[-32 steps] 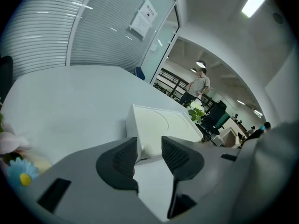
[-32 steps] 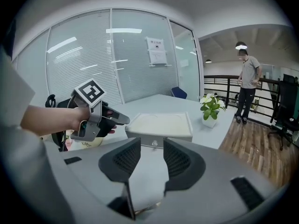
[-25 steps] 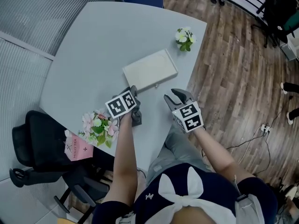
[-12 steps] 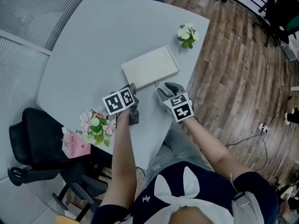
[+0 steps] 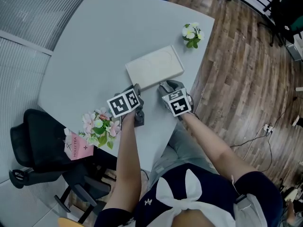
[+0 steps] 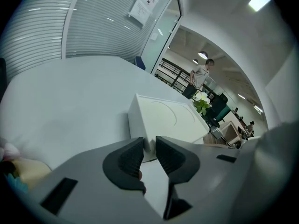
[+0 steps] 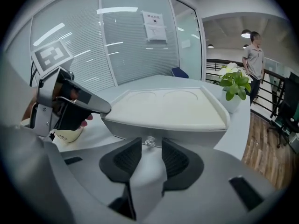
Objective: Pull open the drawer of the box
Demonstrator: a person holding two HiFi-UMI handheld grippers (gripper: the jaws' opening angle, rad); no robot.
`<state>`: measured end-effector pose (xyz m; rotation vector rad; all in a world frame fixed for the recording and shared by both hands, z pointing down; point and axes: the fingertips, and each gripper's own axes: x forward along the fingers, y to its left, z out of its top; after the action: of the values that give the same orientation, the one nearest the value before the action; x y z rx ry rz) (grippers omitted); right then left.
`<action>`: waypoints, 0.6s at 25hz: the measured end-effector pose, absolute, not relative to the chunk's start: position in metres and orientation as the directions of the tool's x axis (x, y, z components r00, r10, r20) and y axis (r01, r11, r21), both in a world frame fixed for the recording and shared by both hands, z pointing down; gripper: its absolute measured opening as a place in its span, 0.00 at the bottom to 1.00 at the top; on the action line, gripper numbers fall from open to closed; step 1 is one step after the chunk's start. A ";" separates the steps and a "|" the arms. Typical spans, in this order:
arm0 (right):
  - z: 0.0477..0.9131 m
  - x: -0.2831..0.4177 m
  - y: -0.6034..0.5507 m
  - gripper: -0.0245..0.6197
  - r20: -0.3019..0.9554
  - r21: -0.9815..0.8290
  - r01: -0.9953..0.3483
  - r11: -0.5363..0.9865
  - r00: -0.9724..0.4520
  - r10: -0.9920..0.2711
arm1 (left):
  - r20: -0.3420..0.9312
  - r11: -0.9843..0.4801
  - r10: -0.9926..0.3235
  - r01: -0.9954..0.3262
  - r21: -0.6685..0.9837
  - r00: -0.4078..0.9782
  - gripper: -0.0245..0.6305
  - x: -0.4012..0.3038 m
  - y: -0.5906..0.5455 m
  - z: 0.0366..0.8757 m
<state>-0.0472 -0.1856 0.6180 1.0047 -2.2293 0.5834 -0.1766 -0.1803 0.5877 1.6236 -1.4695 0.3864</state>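
Grey table [image 5: 94, 46], wood floor [image 5: 236, 79] at right. Black chair [image 5: 42, 141] and pink flowers [image 5: 99, 126] at near edge. Flat white box [image 5: 154, 67] mid-table, drawer shut, clear knob [image 7: 149, 142] on its near face. White flowers [image 5: 191, 36] beyond, blinds [image 6: 93, 27] at back. Both forearms reach forward, grippers tilted down. Left gripper [image 5: 136, 88] at box's near left corner, jaws a narrow gap apart after closing a bit, corner right at the tips, not clamped. Right gripper [image 5: 165, 85] wide, has just been closing slightly, knob between tips, untouched.
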 end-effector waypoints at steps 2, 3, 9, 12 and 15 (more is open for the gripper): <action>0.621 -0.049 -0.186 0.25 0.701 -0.132 -0.778 0.614 -0.511 -0.497 | 0.727 0.095 -0.641 -0.914 0.393 0.246 0.18 -0.177 -0.180 0.587; 0.623 -0.050 -0.187 0.24 0.706 -0.132 -0.780 0.611 -0.507 -0.494 | 0.726 0.096 -0.642 -0.913 0.395 0.247 0.18 -0.177 -0.180 0.587; 0.632 -0.051 -0.188 0.23 0.728 -0.150 -0.798 0.584 -0.489 -0.480 | 0.721 0.102 -0.642 -0.903 0.418 0.262 0.18 -0.176 -0.180 0.588; 0.635 -0.052 -0.189 0.22 0.738 -0.149 -0.804 0.576 -0.478 -0.477 | 0.724 0.105 -0.640 -0.904 0.414 0.257 0.18 -0.176 -0.181 0.588; 0.637 -0.054 -0.188 0.20 0.740 -0.143 -0.799 0.584 -0.478 -0.473 | 0.725 0.113 -0.641 -0.904 0.413 0.252 0.18 -0.177 -0.180 0.588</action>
<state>-0.0539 -0.1880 0.6368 1.0066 -2.1514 0.6358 -0.1772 -0.1804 0.5884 1.6059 -1.4681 0.3599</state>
